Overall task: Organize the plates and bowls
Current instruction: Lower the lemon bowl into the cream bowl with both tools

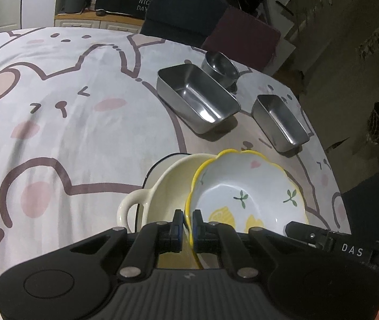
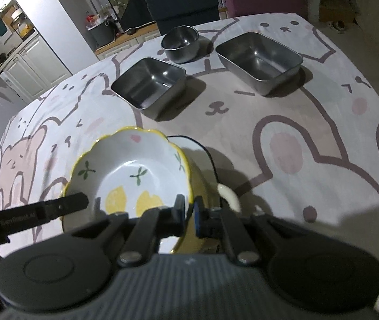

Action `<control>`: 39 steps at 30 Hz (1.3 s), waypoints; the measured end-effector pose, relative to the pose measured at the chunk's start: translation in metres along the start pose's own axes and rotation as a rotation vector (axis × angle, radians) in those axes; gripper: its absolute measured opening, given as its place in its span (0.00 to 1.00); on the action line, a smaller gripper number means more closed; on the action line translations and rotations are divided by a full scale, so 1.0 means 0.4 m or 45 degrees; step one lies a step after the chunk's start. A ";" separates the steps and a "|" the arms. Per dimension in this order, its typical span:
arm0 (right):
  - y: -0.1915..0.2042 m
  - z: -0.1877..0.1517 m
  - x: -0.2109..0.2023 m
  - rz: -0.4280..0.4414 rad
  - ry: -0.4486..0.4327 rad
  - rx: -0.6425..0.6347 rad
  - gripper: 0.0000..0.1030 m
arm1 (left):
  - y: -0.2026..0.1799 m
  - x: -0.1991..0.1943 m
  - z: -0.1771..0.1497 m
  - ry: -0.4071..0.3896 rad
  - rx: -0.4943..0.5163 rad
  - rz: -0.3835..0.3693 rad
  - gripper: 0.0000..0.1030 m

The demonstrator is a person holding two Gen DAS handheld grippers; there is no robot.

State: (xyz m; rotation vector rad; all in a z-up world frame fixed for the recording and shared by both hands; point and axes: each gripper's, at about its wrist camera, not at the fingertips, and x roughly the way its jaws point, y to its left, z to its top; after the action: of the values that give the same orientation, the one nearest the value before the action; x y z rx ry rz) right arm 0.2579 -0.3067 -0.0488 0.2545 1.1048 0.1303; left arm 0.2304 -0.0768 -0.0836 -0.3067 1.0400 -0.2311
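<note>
A white lemon-patterned bowl (image 1: 245,194) with a wavy yellow rim sits tilted over a cream handled dish (image 1: 162,186) with a dark rim. My left gripper (image 1: 187,220) is shut on the lemon bowl's near rim. In the right wrist view my right gripper (image 2: 189,208) is shut on the lemon bowl's (image 2: 133,170) opposite rim; the cream dish (image 2: 228,196) shows beneath it. Each gripper's finger tip appears in the other's view.
Three steel containers stand farther back on the cartoon tablecloth (image 1: 69,122): a large rectangular tray (image 1: 197,97), a smaller tray (image 1: 280,122) and a round steel bowl (image 1: 220,68). They also show in the right wrist view. Dark chairs stand past the far table edge.
</note>
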 end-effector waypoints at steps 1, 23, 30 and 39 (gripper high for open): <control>-0.002 0.001 0.004 -0.002 0.003 0.000 0.08 | 0.000 0.002 0.000 0.003 0.002 0.003 0.06; 0.011 0.013 0.053 -0.027 0.084 -0.031 0.08 | 0.022 0.027 -0.002 0.065 0.015 0.028 0.06; 0.015 0.015 0.061 -0.034 0.093 -0.024 0.08 | 0.023 0.036 -0.001 0.073 0.023 0.035 0.06; 0.022 0.017 0.076 -0.045 0.111 -0.023 0.08 | 0.015 0.048 -0.006 0.086 0.079 0.069 0.07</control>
State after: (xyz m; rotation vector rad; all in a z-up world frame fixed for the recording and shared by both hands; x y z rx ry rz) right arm 0.2778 -0.2920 -0.0698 0.2144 1.1935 0.1204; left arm 0.2381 -0.0779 -0.1022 -0.2155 1.1045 -0.2256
